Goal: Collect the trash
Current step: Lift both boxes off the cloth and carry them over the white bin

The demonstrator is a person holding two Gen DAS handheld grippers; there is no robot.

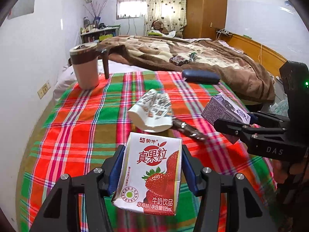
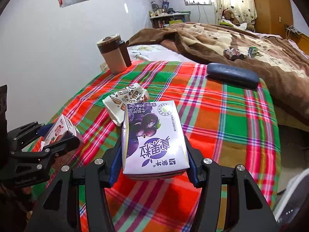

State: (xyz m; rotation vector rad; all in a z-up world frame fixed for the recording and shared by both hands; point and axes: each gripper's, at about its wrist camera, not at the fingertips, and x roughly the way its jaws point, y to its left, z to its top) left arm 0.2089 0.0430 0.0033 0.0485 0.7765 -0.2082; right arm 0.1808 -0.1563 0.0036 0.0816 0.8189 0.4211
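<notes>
My left gripper (image 1: 152,166) is shut on a strawberry milk carton (image 1: 152,174) and holds it above the plaid cloth (image 1: 77,127). My right gripper (image 2: 154,154) is shut on a purple blueberry milk carton (image 2: 152,137), also above the cloth. The purple carton shows at the right of the left wrist view (image 1: 226,110); the strawberry carton shows at the left of the right wrist view (image 2: 59,131). A crushed patterned paper cup (image 1: 152,112) lies on the cloth between them; it also shows in the right wrist view (image 2: 125,100). A brown wrapper (image 1: 187,130) lies beside the cup.
A beige and brown tumbler (image 1: 85,65) stands at the cloth's far left corner. A dark glasses case (image 1: 200,76) lies at the far right edge. A brown blanket (image 1: 193,54) covers the bed behind, with small cans (image 2: 233,54) on it. A white wall runs along the left.
</notes>
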